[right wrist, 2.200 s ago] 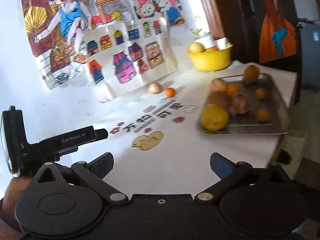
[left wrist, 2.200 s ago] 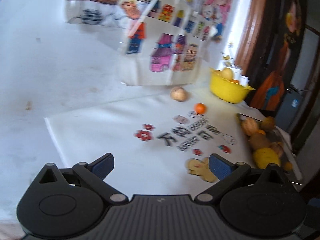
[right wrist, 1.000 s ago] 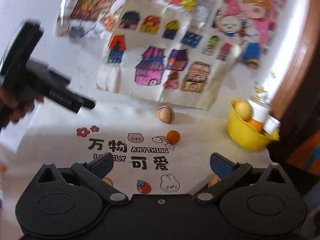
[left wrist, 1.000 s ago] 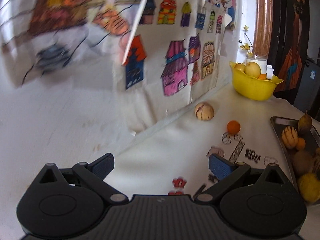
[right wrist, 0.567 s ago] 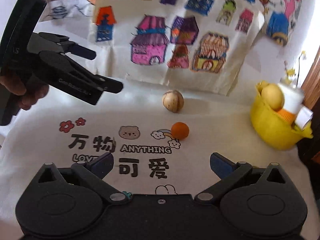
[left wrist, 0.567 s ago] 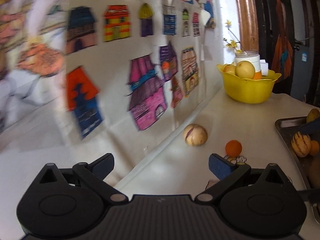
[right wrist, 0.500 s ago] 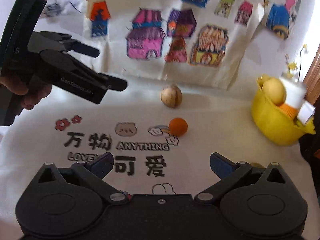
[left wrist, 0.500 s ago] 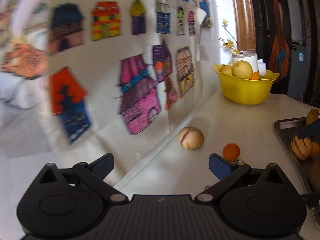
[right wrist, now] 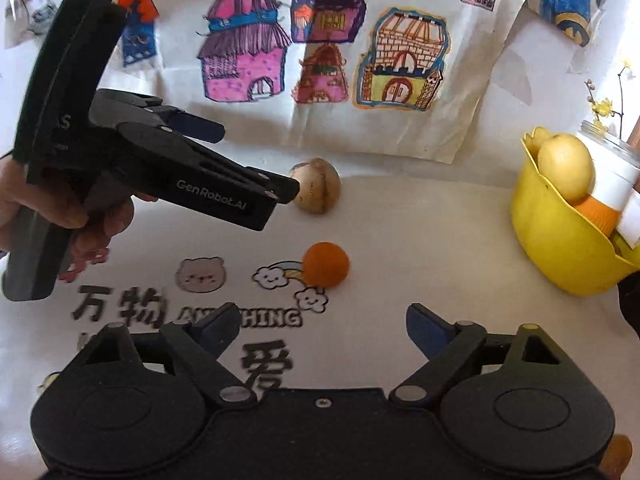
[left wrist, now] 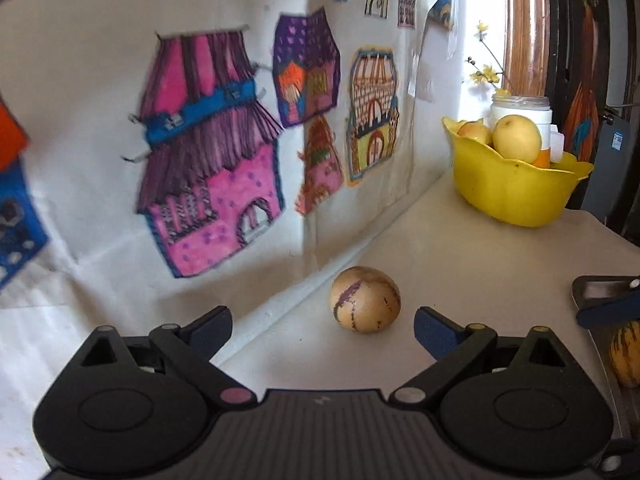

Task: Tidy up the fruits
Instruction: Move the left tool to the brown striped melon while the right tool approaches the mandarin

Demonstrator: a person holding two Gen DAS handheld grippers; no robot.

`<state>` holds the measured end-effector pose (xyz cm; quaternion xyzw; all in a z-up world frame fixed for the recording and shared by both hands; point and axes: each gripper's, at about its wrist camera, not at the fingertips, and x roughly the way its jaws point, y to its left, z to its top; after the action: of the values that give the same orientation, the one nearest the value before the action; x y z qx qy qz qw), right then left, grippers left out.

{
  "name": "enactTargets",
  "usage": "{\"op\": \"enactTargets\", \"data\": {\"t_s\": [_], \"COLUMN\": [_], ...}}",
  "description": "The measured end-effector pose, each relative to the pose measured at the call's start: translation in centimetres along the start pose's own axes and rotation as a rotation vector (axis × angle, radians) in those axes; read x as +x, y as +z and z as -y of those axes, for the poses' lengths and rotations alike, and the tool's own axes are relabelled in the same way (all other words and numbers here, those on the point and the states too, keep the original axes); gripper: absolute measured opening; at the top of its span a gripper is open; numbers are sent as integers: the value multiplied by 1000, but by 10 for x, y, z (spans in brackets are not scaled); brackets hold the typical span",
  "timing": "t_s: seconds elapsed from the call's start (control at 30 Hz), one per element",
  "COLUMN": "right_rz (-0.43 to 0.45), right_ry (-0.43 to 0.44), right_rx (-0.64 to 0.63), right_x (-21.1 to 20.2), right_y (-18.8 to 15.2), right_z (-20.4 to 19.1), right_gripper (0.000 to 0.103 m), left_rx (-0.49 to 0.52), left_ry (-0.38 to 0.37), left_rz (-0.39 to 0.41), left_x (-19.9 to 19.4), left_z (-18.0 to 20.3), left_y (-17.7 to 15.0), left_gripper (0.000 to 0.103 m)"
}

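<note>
A pale melon (left wrist: 365,300) with purple streaks lies on the white table by the wall, just ahead of my left gripper (left wrist: 323,328), which is open and empty. In the right wrist view the left gripper (right wrist: 244,158) comes in from the left with its near fingertip beside the same melon (right wrist: 320,186). A small orange (right wrist: 326,265) sits on the printed cloth, just beyond my right gripper (right wrist: 324,328). Its jaws are closing and nothing is between them.
A yellow bowl (left wrist: 516,188) with pale fruit and a white jar stands at the back right, also the yellow bowl (right wrist: 560,256). A metal tray (left wrist: 596,286) with a striped melon (left wrist: 626,356) lies at the right edge. Children's drawings hang on the wall (left wrist: 100,60) close behind the melon.
Both grippers have moved forward and down towards the wall. The melon now sits close before the left fingers, the orange close before the right. The right jaws have narrowed a little.
</note>
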<state>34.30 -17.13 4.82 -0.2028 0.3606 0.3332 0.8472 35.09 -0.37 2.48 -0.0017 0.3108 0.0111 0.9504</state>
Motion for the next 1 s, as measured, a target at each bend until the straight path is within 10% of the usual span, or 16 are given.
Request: {"op": "enactTargets", "data": {"t_s": [1.0], "right_rz": [-43], "right_ry": [21], "right_rx": [72], "right_x": [60], "right_y": [19], "right_z": [19], "right_gripper": [70], "left_rx": [-150], "left_ry": [-41], "left_rz": [-79], "left_x": [53], "left_z": [-3], "left_y": [8], "left_gripper": [91]}}
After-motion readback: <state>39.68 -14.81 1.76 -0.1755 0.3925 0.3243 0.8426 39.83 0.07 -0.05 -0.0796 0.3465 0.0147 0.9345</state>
